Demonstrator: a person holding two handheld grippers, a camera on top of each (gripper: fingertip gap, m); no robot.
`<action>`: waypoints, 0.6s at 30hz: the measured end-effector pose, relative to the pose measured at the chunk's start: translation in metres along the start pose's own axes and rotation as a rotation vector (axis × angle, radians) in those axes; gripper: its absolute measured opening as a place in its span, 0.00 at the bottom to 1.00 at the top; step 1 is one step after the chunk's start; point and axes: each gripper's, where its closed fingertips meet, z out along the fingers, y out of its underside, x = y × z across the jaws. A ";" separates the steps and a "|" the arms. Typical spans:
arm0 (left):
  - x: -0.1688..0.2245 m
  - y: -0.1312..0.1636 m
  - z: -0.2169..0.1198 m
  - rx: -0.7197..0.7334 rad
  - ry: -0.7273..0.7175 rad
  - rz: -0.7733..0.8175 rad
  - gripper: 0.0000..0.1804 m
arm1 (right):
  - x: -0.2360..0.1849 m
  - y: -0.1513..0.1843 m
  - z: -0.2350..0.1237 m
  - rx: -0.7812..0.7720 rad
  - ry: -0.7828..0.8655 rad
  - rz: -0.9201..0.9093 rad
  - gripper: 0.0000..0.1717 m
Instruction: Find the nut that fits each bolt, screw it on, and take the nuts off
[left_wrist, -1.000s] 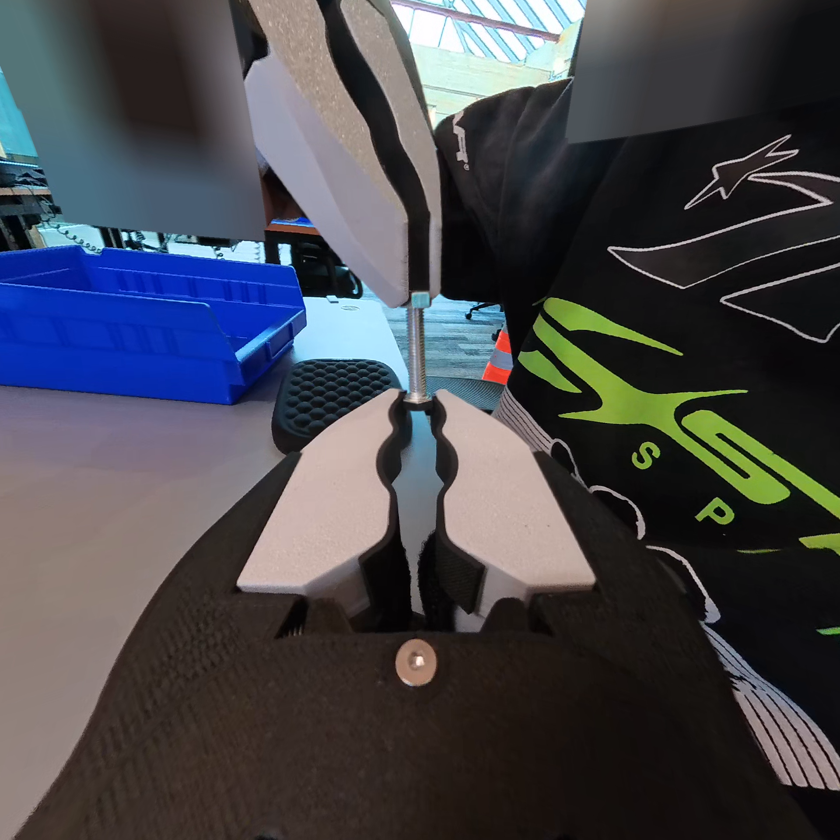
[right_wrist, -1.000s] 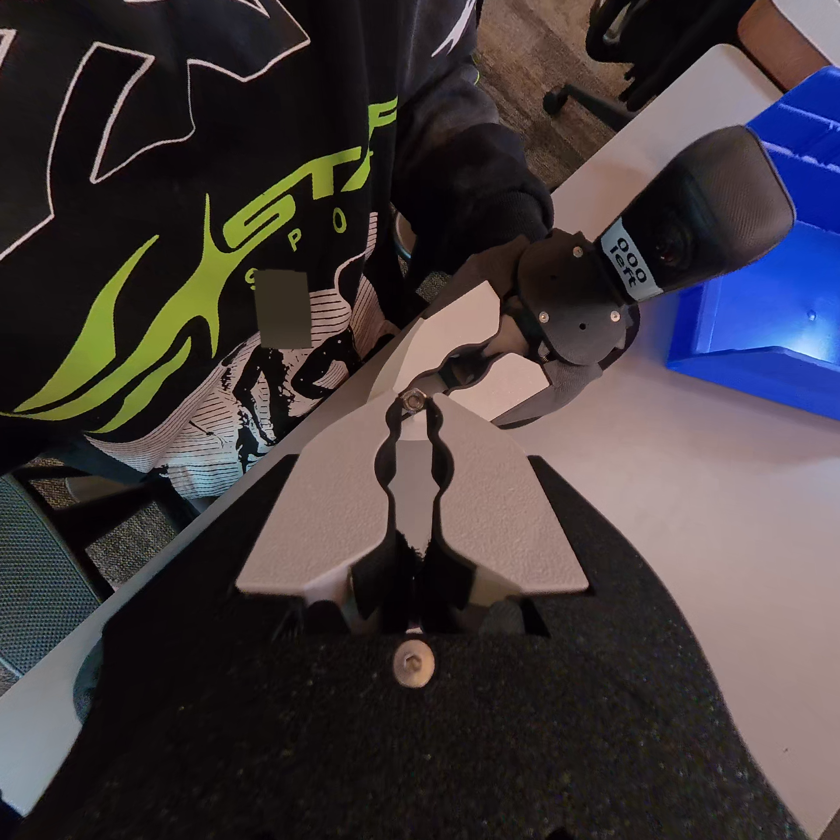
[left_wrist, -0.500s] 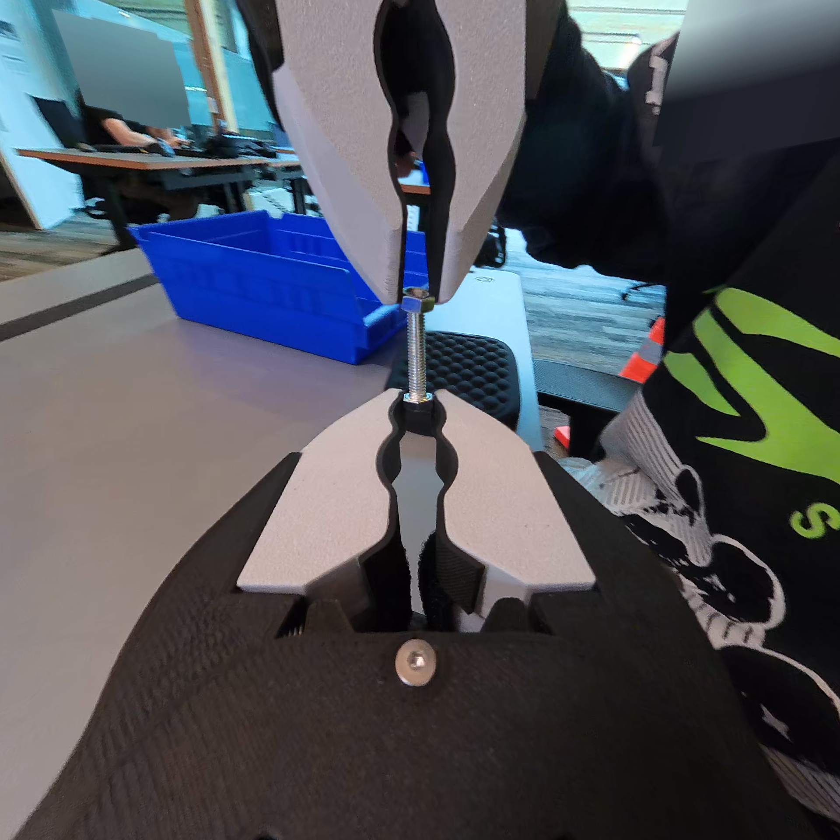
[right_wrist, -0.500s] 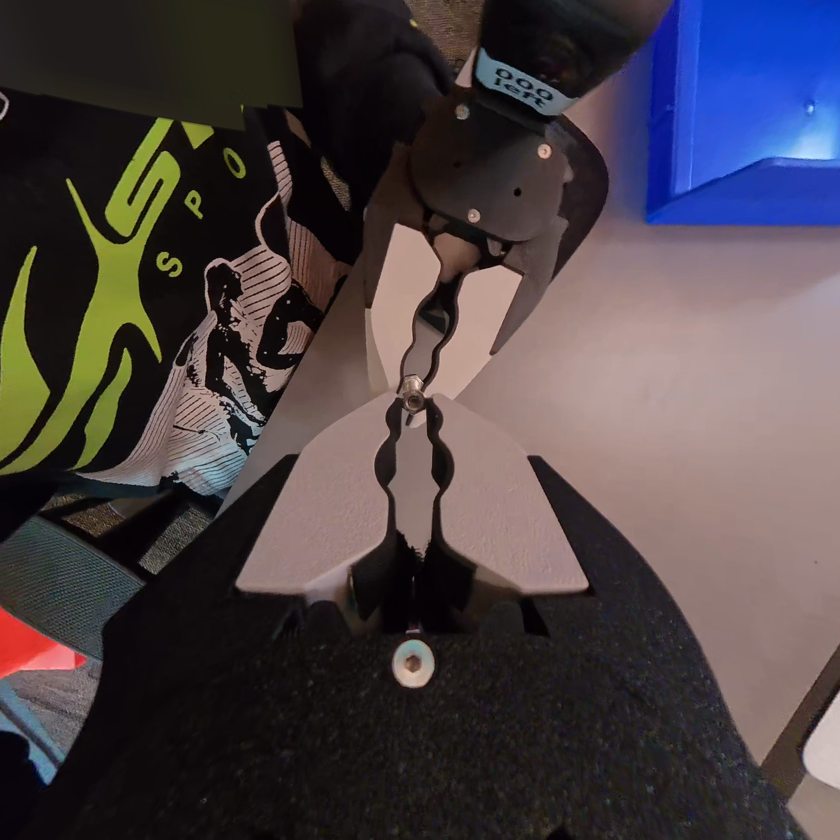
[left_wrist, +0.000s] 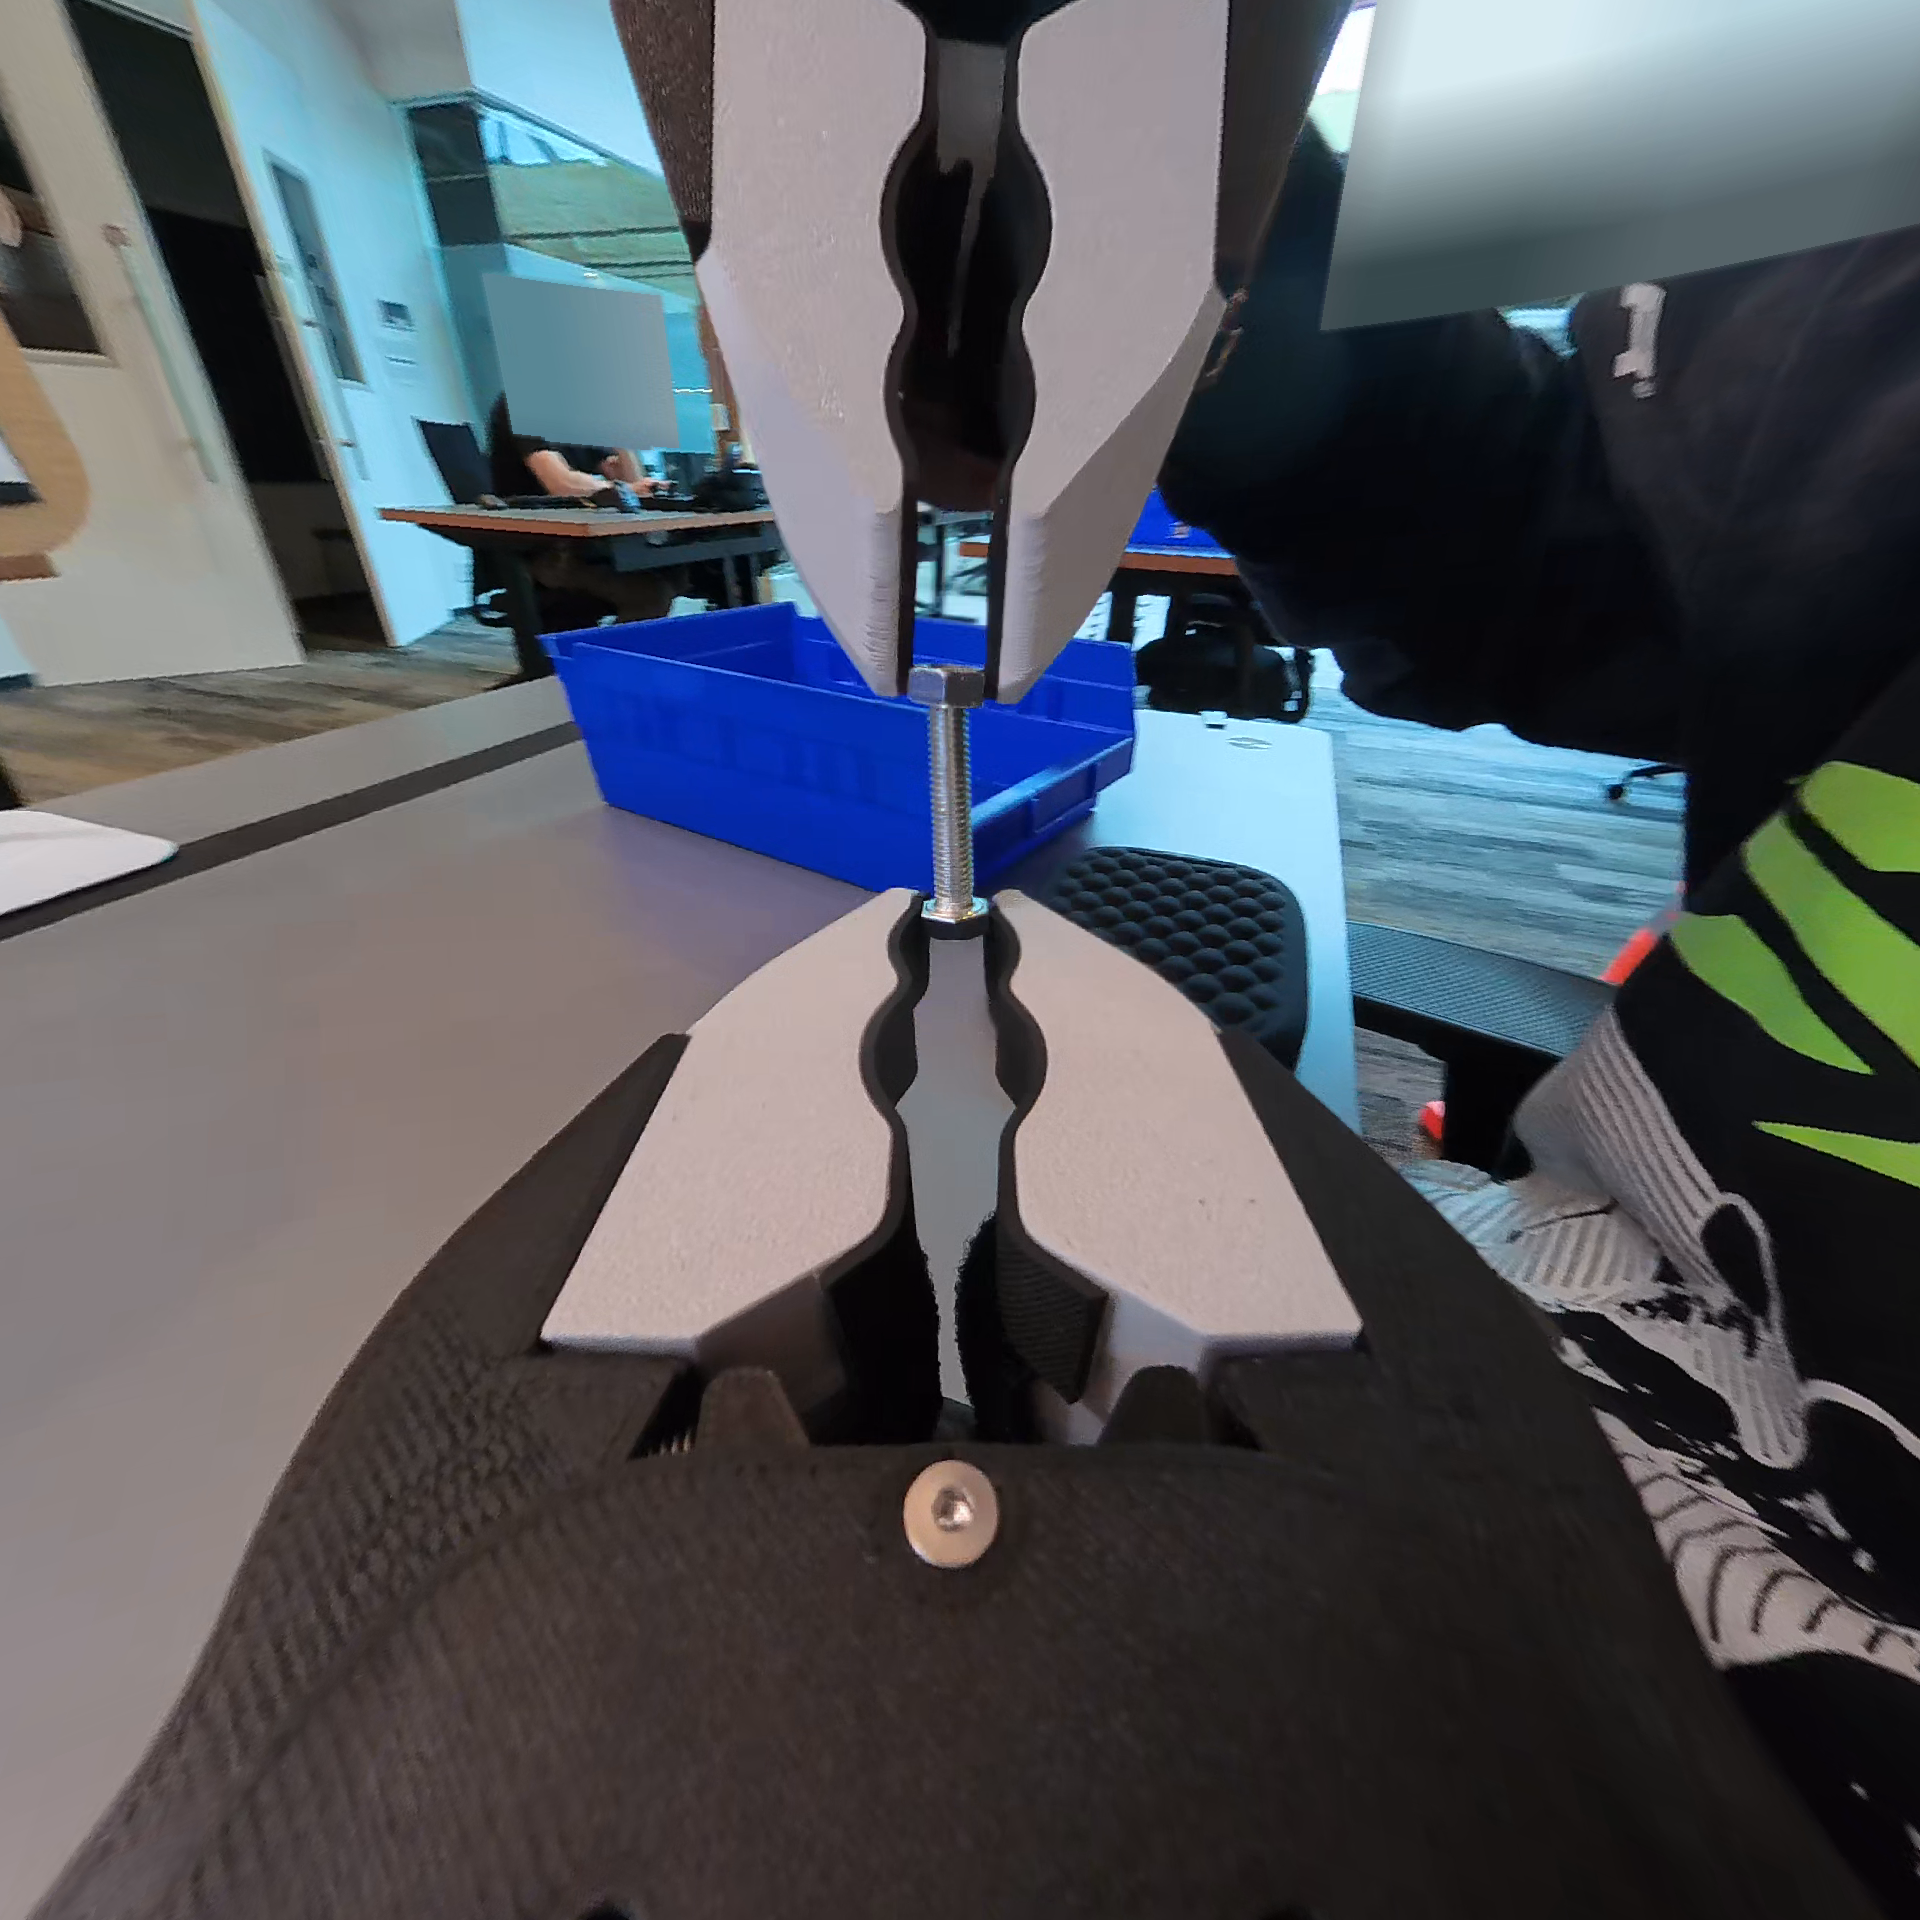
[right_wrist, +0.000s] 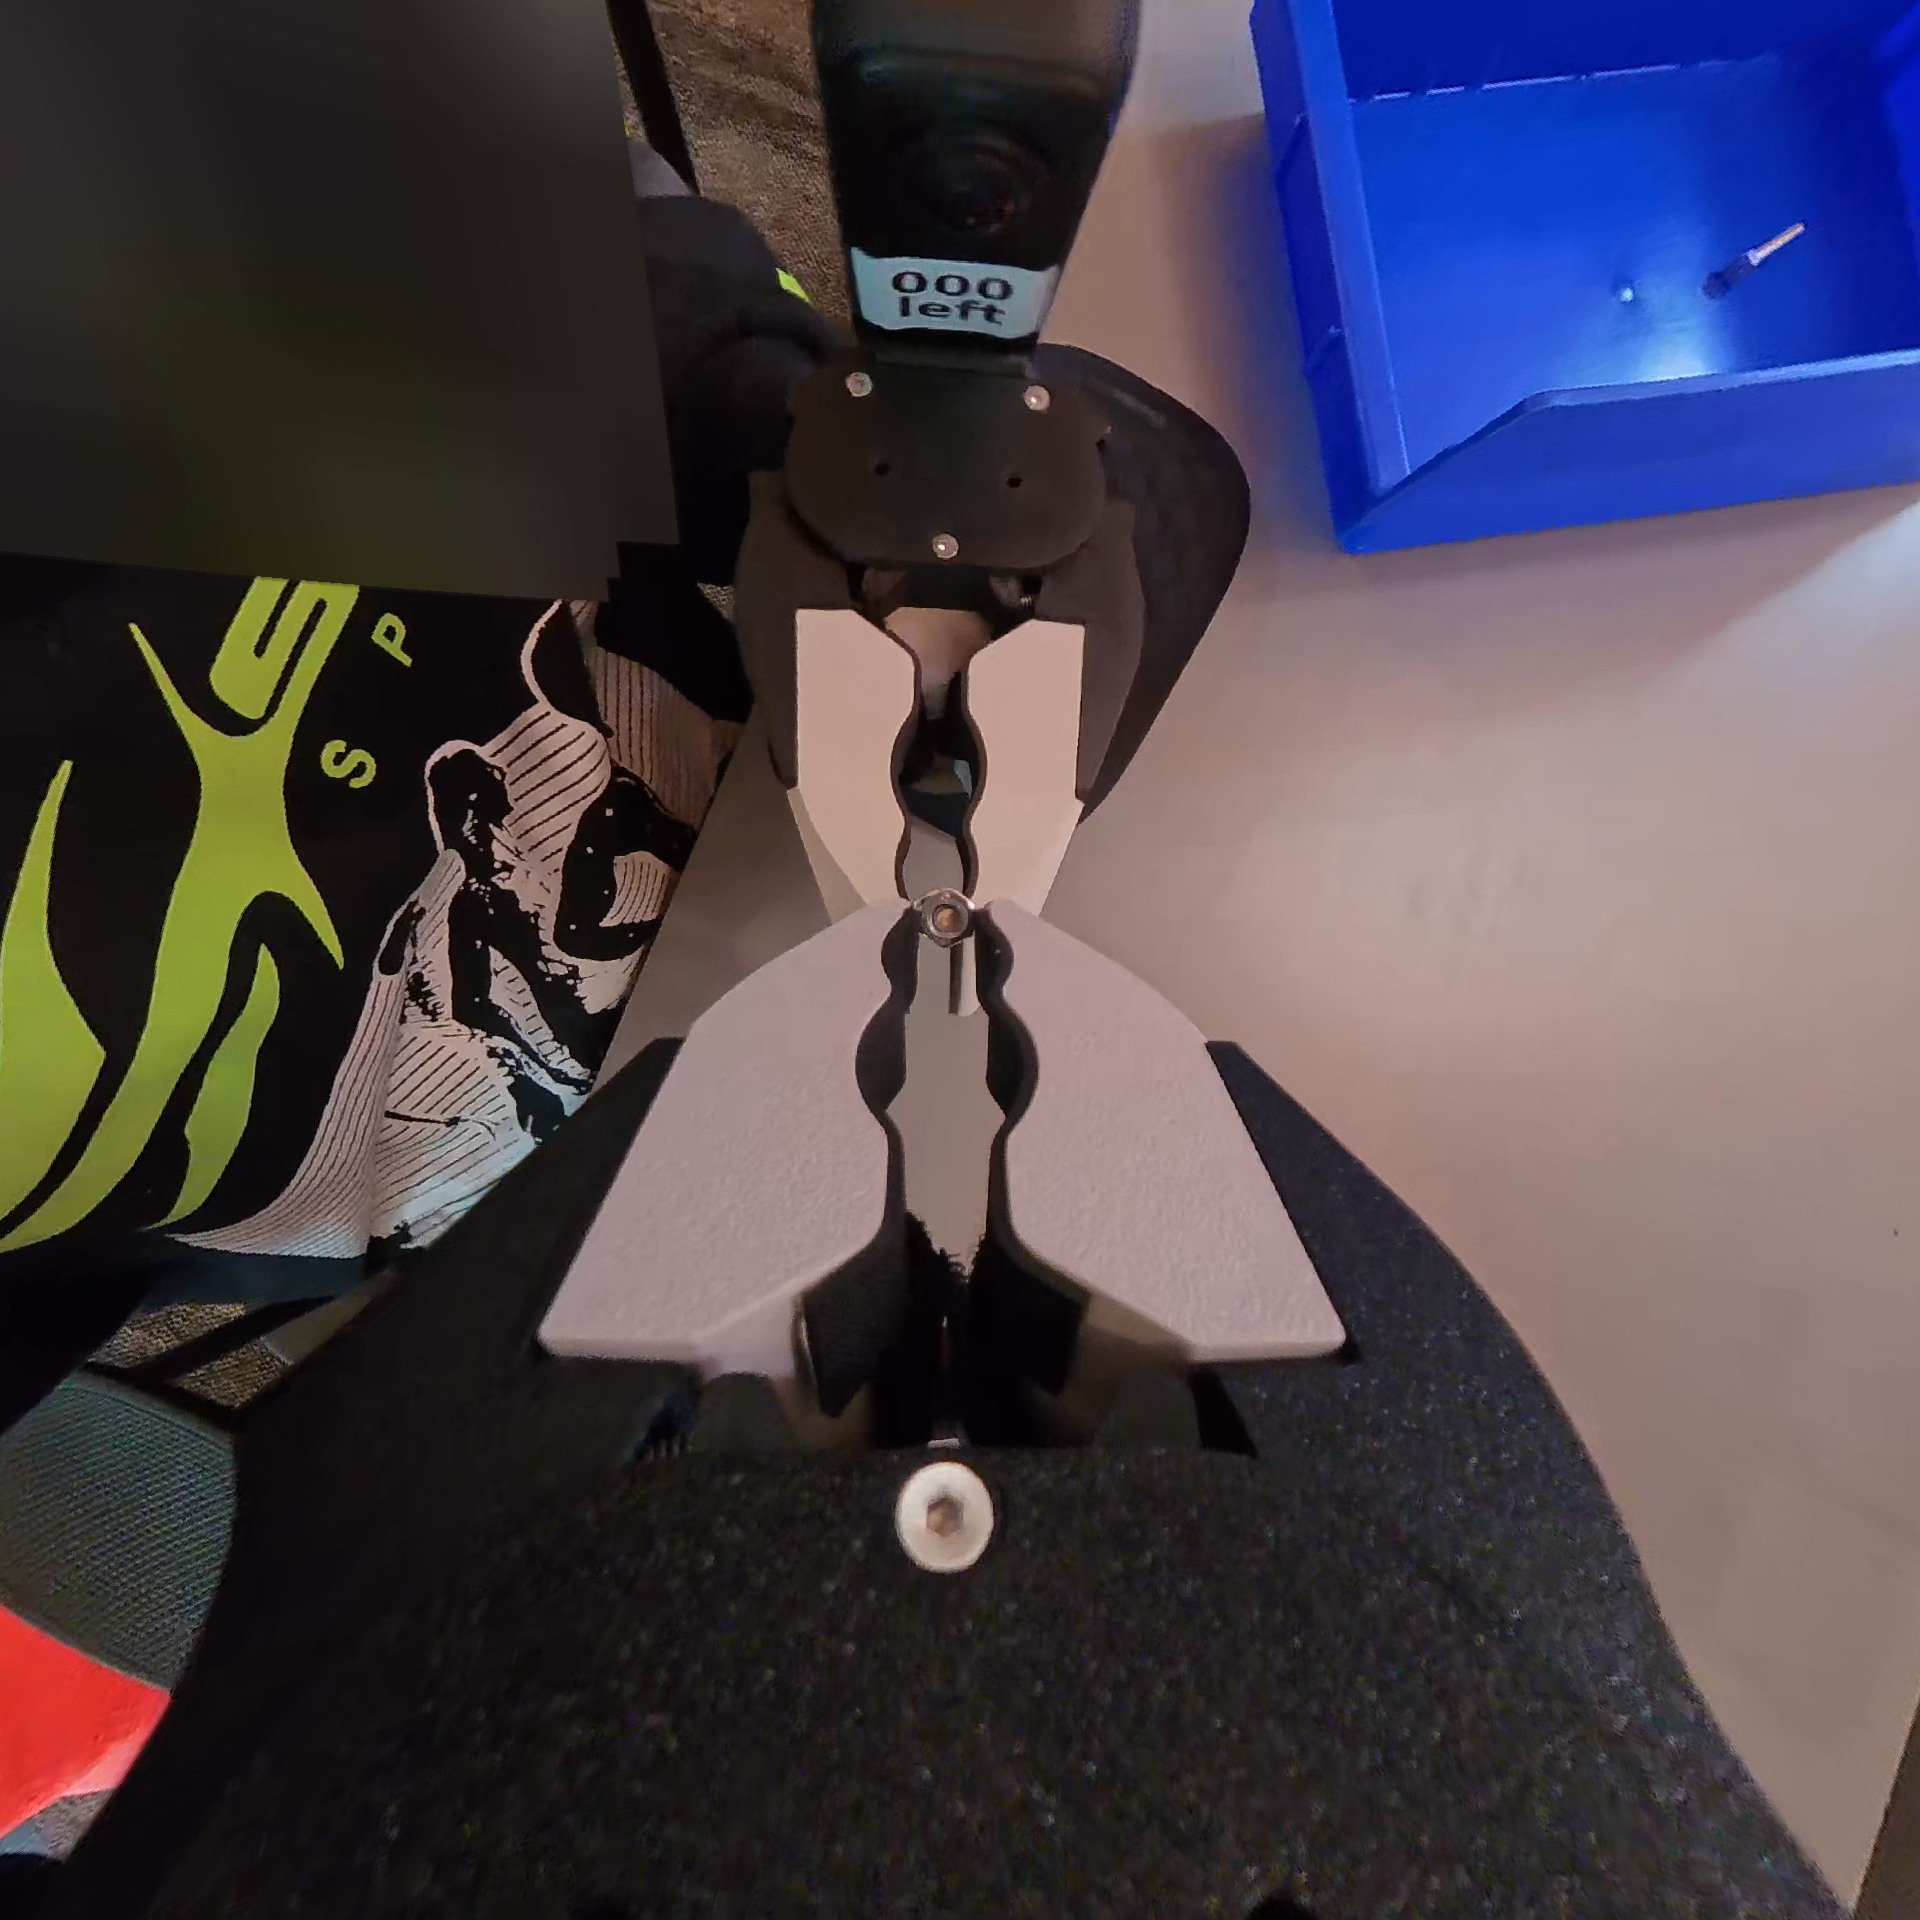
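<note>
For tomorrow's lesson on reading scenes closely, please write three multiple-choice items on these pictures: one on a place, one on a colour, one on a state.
1. Where does the nut sit on the bolt?
A. at the end far from the head
B. tight under the head
C. off the bolt, on the table

2. What colour is the bin on the table?
A. red
B. blue
C. green

3. How do the right tongs stand?
A. wide open above the bolt
B. lying on the table
C. closed on the bolt's hex head

Answers:
1 A, since the left wrist view shows the nut at the shaft's near end, gripped in the left tongs, opposite the head.
2 B, since both views show a blue bin.
3 C, since their tips press on both sides of the head.
</note>
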 end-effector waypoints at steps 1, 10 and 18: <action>-0.001 0.001 0.000 -0.006 -0.016 0.005 0.05 | 0.001 0.000 0.000 -0.008 0.007 0.010 0.06; -0.016 0.006 0.001 -0.058 -0.151 0.040 0.05 | 0.011 0.009 0.001 -0.084 0.085 0.124 0.06; -0.017 0.006 0.001 -0.050 -0.160 0.035 0.05 | 0.013 0.008 0.002 -0.098 0.109 0.135 0.06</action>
